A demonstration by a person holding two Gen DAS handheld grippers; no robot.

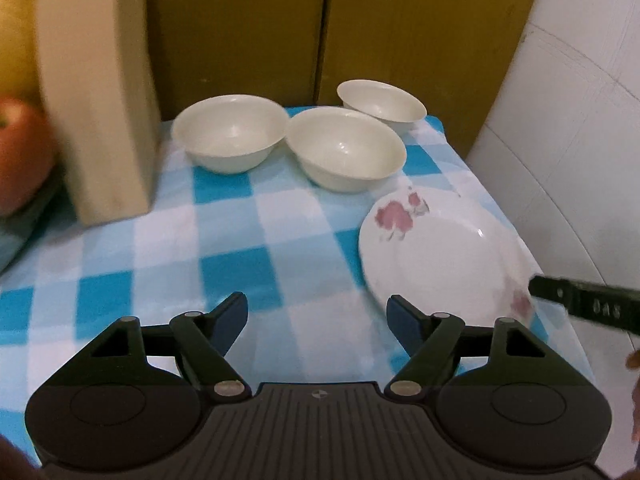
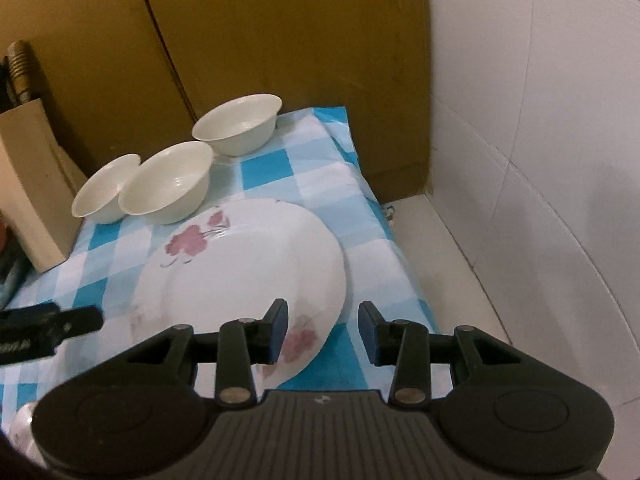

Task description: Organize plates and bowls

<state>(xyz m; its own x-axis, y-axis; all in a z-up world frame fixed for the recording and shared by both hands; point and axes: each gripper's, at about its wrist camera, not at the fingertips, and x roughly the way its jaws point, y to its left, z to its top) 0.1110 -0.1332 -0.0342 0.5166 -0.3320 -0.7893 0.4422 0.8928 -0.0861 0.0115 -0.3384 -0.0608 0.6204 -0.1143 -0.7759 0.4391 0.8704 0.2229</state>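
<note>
Right wrist view: our right gripper (image 2: 323,326) hangs apart over the plate's (image 2: 240,264) near rim — unclamped. Left gripper (image 1: 317,320) likewise apart. Next: straddle rim, squeeze; bowls (image 2: 166,182) ahead.

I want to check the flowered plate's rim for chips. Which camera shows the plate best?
The right wrist view: the flowered plate fills the middle, with most of its rim visible. The left wrist view shows the plate at the right, its near edge partly behind the open left gripper.

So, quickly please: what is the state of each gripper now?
Left gripper: open, holding nothing, above the blue-and-white checked cloth.
Right gripper: open, holding nothing, at the white round flowered plate.
</note>
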